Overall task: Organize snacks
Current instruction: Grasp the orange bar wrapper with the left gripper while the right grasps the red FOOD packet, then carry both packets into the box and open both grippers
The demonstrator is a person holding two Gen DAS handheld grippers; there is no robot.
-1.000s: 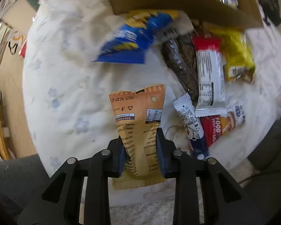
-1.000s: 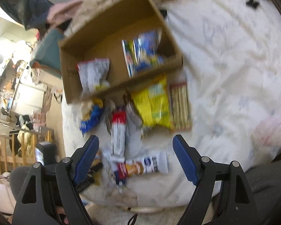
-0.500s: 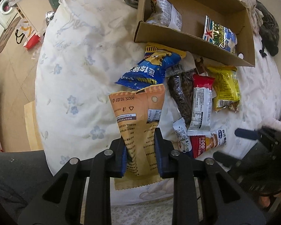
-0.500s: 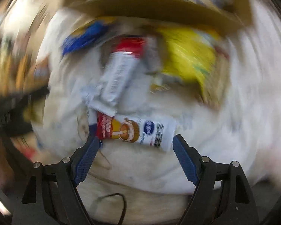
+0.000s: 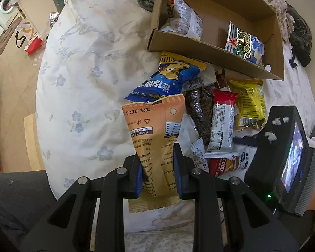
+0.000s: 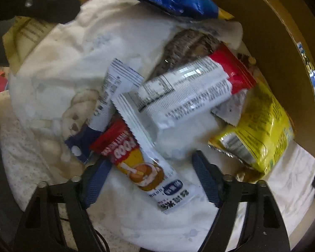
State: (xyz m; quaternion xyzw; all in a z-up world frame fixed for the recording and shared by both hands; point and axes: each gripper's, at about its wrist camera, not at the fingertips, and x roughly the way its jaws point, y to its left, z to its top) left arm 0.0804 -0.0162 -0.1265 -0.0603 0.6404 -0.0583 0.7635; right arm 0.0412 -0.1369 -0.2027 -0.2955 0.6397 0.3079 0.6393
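In the left wrist view, the left gripper (image 5: 159, 168) is clamped on an orange snack pouch (image 5: 157, 138) held above the bedsheet (image 5: 83, 84), with the cardboard box (image 5: 210, 50) far right. In the right wrist view, blurred, the right gripper (image 6: 151, 178) has just been closing; its half-wide jaws straddle the near end of a red-and-white snack bar (image 6: 144, 163), seemingly not yet pressing it.

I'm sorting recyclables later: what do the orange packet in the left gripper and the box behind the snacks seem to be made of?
The orange packet looks like thin matte plastic film, possibly paper-faced: it creases where it is held and has a crimped, serrated end seal. The box looks like plain brown cardboard, dull and unprinted, with raw cut edges and a folded divider wall.
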